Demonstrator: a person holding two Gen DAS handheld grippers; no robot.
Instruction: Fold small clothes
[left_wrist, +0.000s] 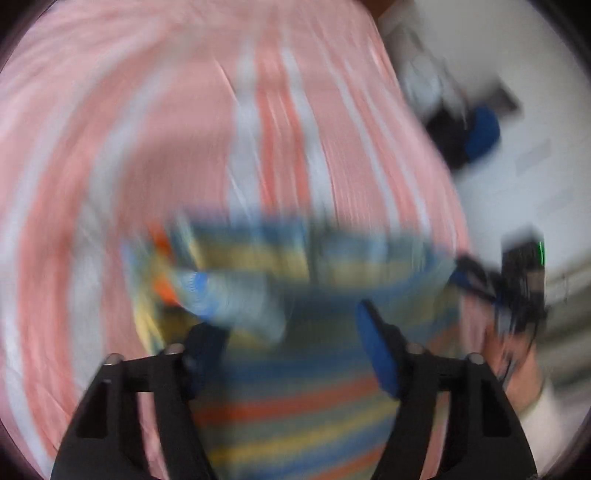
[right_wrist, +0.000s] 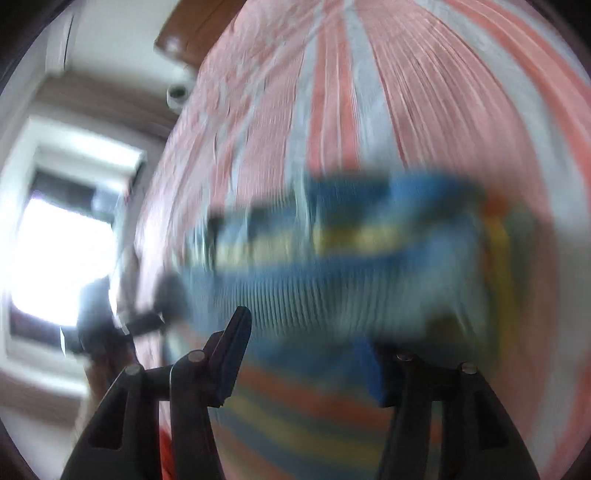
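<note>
A small striped garment (left_wrist: 295, 398) in blue, yellow and orange lies on the pink-and-white striped bedspread (left_wrist: 184, 129), blurred by motion. My left gripper (left_wrist: 291, 332) is open just above it, fingers spread wide, nothing between them. In the right wrist view the same garment (right_wrist: 332, 280) fills the lower middle, with a fold of it near the fingers. My right gripper (right_wrist: 306, 343) is open over the cloth. The right gripper and the hand that holds it show at the right edge of the left wrist view (left_wrist: 517, 288).
The bed's right edge runs beside a white floor (left_wrist: 535, 166) with a dark and blue object (left_wrist: 476, 133) on it. In the right wrist view a bright window (right_wrist: 62, 254) and a brown headboard (right_wrist: 188, 33) lie left of the bed.
</note>
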